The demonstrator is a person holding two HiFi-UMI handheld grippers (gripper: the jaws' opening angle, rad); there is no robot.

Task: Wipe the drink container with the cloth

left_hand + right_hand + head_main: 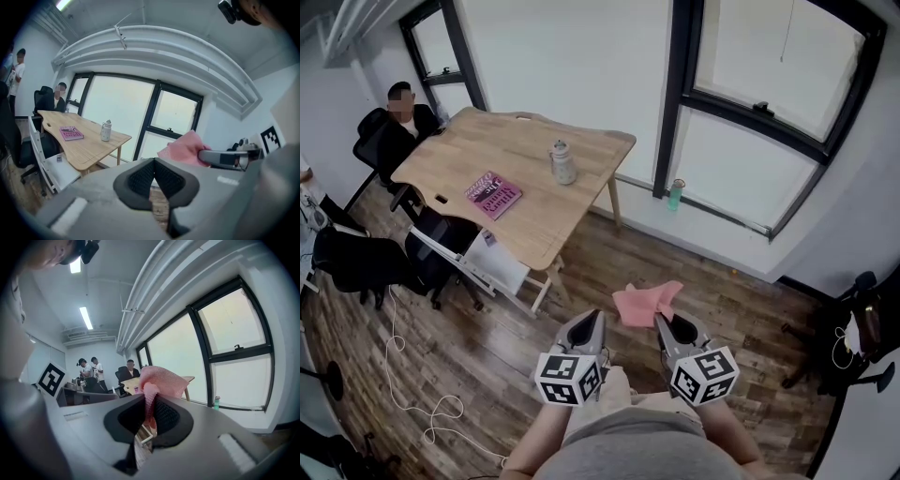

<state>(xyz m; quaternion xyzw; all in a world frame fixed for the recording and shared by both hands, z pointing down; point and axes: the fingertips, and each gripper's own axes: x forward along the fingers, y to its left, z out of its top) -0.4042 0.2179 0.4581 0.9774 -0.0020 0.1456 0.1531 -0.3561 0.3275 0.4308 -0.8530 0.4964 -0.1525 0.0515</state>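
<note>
Pink cloth clamped in right gripper, left gripper closed empty, bottle apparently upright.

Your right gripper holds the pink cloth at its tip, over the wood floor. Your left gripper sits just beside it. The drink container stands upright on the table, well apart from both grippers, near a pink book.
</note>
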